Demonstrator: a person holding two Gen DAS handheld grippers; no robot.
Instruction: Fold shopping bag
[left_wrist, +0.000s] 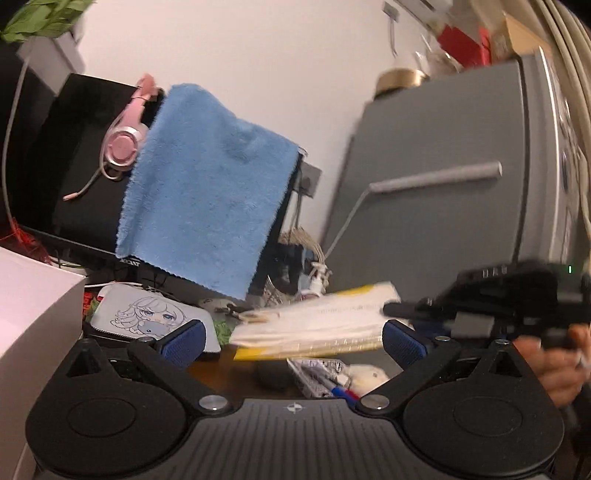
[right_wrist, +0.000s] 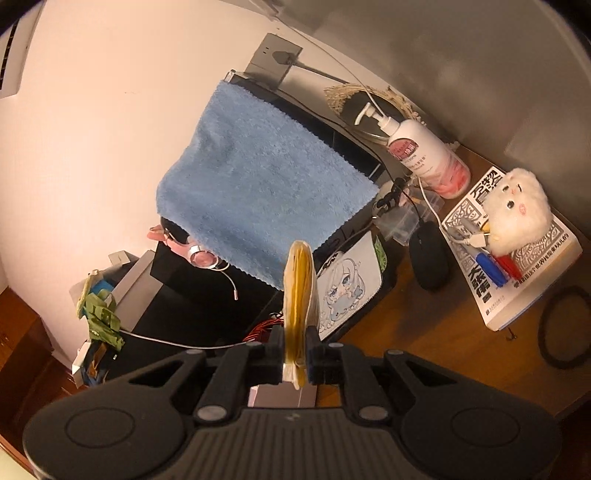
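I note the folded white-and-yellow shopping bag (right_wrist: 298, 295) pinched edge-on in my right gripper (right_wrist: 297, 360), held at two o'clock of my spread, empty left gripper (left_wrist: 291, 341); advisable: keep the stacked layers squeezed flat.

- The shopping bag (left_wrist: 314, 321) is motion-blurred in the left wrist view; its print cannot be read.
- The blue towel (right_wrist: 258, 192) hides much of the monitor (left_wrist: 74, 155) (both views).
- A hand (left_wrist: 557, 365) is blurred and cut off at the right edge.
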